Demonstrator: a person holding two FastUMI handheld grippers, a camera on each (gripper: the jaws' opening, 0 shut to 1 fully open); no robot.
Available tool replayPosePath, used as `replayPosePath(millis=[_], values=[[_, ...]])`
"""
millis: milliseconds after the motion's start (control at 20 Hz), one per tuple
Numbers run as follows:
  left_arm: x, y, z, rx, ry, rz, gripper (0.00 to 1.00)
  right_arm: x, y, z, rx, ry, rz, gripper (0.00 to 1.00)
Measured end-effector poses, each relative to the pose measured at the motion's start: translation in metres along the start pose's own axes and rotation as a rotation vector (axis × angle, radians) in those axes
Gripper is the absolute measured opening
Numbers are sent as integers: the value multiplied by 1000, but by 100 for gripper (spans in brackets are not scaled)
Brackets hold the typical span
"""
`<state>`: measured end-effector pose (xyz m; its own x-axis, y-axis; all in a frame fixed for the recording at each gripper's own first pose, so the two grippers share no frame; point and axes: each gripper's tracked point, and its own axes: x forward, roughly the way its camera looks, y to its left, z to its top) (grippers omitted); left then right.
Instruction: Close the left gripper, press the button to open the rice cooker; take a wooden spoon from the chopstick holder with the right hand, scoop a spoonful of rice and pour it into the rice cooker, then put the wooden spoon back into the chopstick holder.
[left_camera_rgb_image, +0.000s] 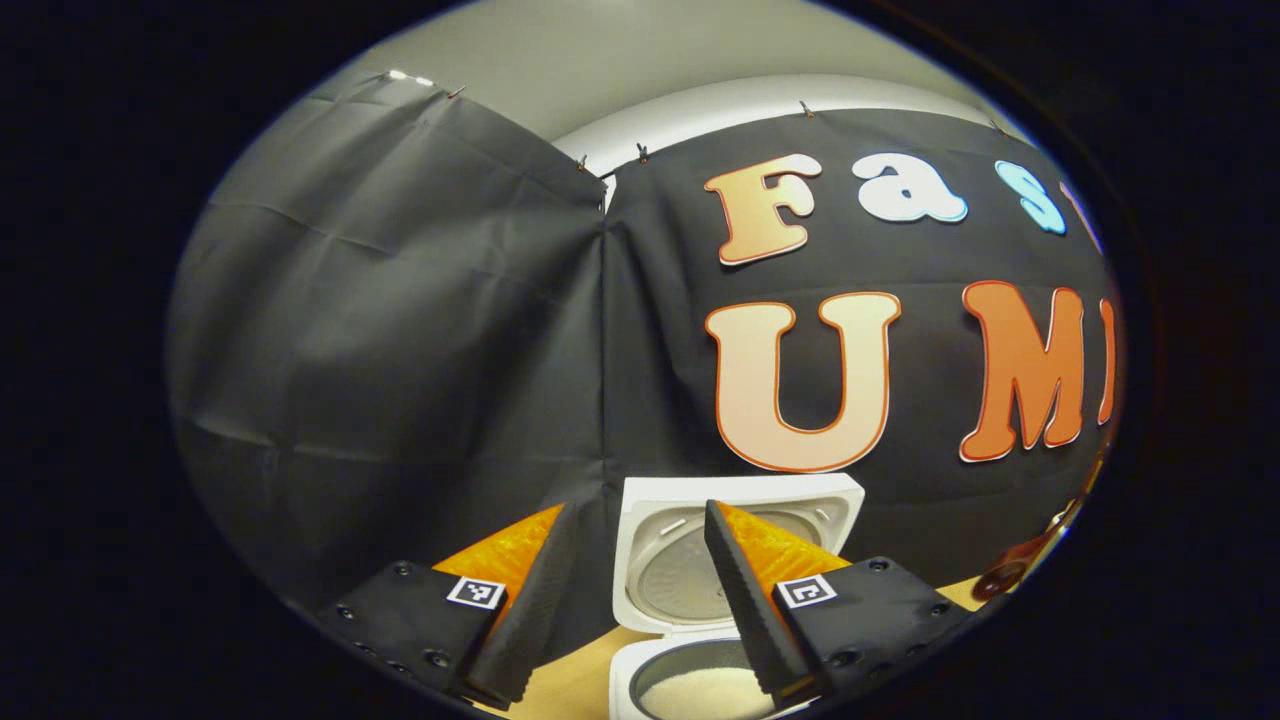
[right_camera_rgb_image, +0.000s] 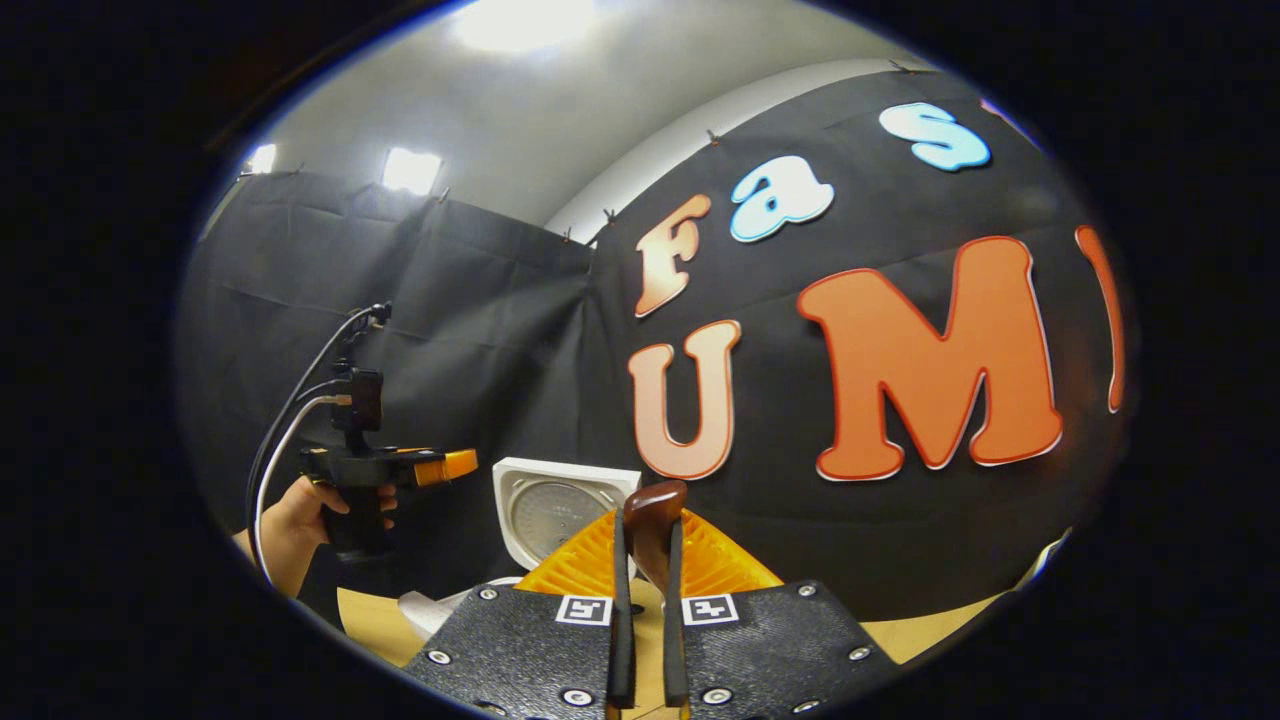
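The white rice cooker (left_camera_rgb_image: 640, 560) stands with its lid up, and white rice (left_camera_rgb_image: 705, 692) lies in its pot. My left gripper (left_camera_rgb_image: 640, 507) hangs open just above and in front of it, nothing between its fingers. In the right gripper view a hand holds that left gripper (right_camera_rgb_image: 445, 465) to the left of the raised cooker lid (right_camera_rgb_image: 555, 510). My right gripper (right_camera_rgb_image: 647, 525) is shut on a dark brown wooden spoon (right_camera_rgb_image: 655, 510), whose rounded end sticks up between the fingers. The rest of the spoon is hidden below.
The cooker rests on a light wooden tabletop (left_camera_rgb_image: 570, 685) (right_camera_rgb_image: 930, 625) close to the black cloth wall. A reddish-brown object (left_camera_rgb_image: 1008, 570) shows at the far right edge of the left gripper view, too small to identify. White and black cables (right_camera_rgb_image: 290, 420) trail from the left gripper.
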<state>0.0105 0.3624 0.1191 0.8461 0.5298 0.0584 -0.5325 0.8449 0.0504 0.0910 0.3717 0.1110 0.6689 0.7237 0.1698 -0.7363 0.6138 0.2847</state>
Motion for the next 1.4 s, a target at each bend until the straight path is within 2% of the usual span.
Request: replayPosePath(millis=[150,350,800,1050,1200,1400], values=[[16,-7,11,6,-19,7,82,-36,-42,8,33,0,-88,11],[26,-25,18,9,-31,-13,82,-91,-111,20,28,-10,-305,11],[34,-54,14,15,-12,-52,82,-227,-199,8,114,41,-646,11],[37,-65,16,14,-17,-64,82,-279,-224,-37,261,124,-764,11],[38,-69,22,46,-29,-55,83,-305,-231,-64,313,161,-830,11],[34,-75,36,47,-53,-56,84,-318,-230,-87,429,139,-852,11]])
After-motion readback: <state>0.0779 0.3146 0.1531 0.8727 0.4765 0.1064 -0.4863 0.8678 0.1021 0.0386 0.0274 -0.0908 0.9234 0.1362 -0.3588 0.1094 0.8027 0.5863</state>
